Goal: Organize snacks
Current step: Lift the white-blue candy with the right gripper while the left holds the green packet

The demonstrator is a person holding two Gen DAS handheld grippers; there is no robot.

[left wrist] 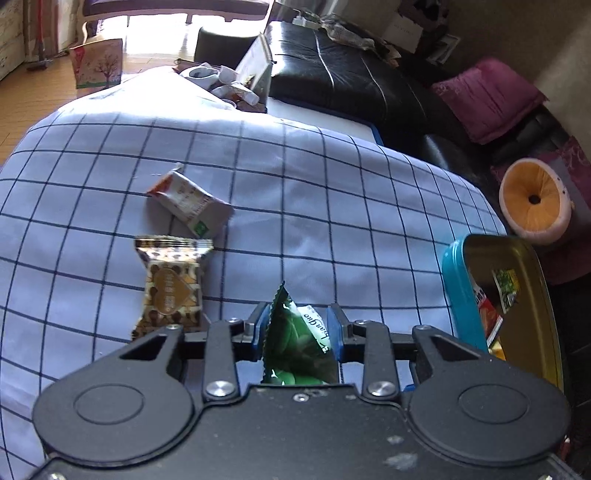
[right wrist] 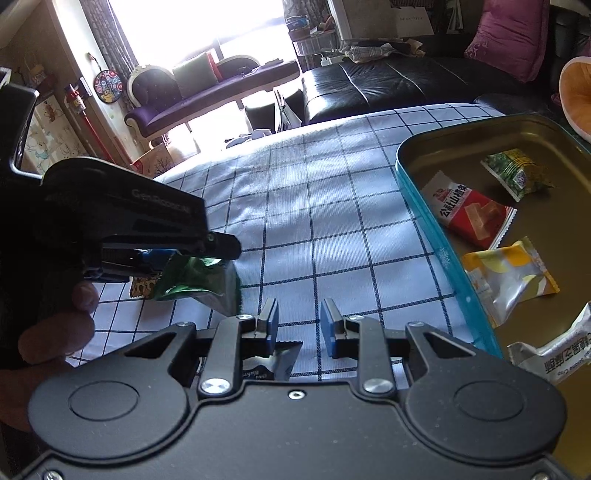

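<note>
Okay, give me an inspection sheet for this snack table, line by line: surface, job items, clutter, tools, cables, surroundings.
Surface: checked tablecloth covers the table.
Job's things: teal tin at the table's right side, holding a green-yellow packet, a red packet, a yellow packet and a white packet. On the cloth: brown heart-print snack, white carton-shaped snack.
Clutter: nothing seen.
Tools: left tool shut on the green packet; right tool open, holding nothing.
Cables: nothing seen.
Surroundings: black leather sofa, purple cushion, bright window.
</note>
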